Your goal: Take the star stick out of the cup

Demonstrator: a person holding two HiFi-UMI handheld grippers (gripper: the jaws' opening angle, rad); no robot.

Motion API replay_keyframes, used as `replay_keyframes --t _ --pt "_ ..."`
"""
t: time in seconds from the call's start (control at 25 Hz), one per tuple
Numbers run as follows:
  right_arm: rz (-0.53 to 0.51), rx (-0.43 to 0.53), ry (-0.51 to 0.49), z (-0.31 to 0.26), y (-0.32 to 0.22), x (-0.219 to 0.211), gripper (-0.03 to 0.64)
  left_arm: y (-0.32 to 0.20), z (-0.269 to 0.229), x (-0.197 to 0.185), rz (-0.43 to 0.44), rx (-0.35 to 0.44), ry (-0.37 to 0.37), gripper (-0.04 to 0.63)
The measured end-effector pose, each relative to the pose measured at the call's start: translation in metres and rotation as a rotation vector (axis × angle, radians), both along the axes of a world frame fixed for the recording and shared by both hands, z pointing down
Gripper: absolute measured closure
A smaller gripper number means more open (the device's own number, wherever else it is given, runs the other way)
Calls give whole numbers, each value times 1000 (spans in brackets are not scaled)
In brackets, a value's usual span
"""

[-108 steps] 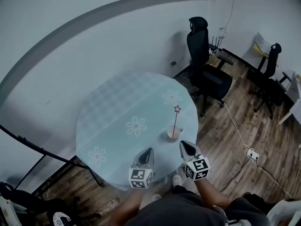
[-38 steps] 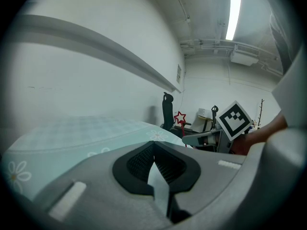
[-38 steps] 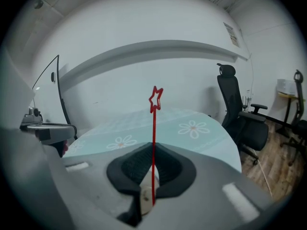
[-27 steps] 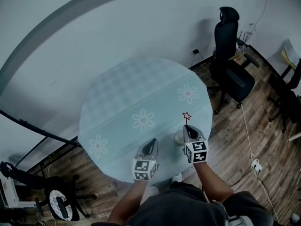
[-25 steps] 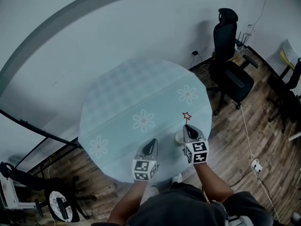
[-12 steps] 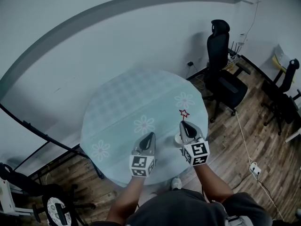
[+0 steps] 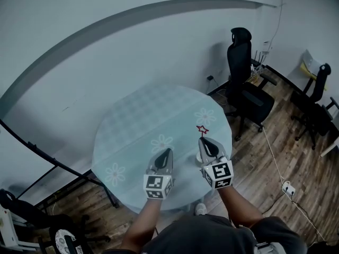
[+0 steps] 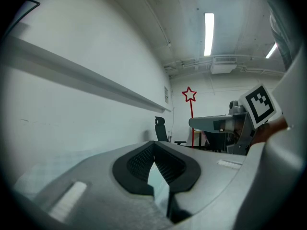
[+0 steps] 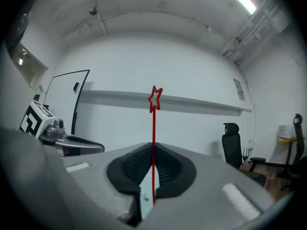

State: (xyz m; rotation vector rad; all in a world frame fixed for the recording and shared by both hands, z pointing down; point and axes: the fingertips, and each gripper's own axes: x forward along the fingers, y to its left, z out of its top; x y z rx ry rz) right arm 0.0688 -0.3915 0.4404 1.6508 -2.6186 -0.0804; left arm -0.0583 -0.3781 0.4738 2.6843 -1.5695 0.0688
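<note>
Pale blue cloth printed with white daisies covers the round surface [image 7: 135, 118], which stands on a wood floor by a white wall. A black chair [image 7: 241, 67] is beyond the surface, far ahead of the right gripper.

The right gripper [image 7: 204, 141] is closed tight on the star stick [image 7: 202, 129]. In the right gripper view the thin red shaft [image 9: 153, 128] runs upright between the ribbed pads [image 9: 168, 169], and the open star outline stands well above the tips. The stick's lower end is hidden behind the gripper. The cup [image 7: 198, 156] shows only as a pale sliver just below and to the left of this gripper. Whether the stick's end is clear of it cannot be told.

The left gripper [image 7: 166, 152] hovers over the surface just left of the right one, level with it and apart from it. Its jaws are closed on nothing, tips [image 8: 154, 147] meeting. From its own view the stick [image 8: 192, 123] rises ahead and to the right.
</note>
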Motion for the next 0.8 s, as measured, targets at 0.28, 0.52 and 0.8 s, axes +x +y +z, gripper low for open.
replay_keyframes --t 0.28,0.52,0.8 --pt "12 -28 6 11 8 -3 607 10 2 -1 13 7 -20 591" --pt "15 -33 11 18 13 -5 607 15 8 -2 18 -10 -9 591" --pt "20 -41 20 27 16 -1 607 18 13 4 26 -25 -2 591"
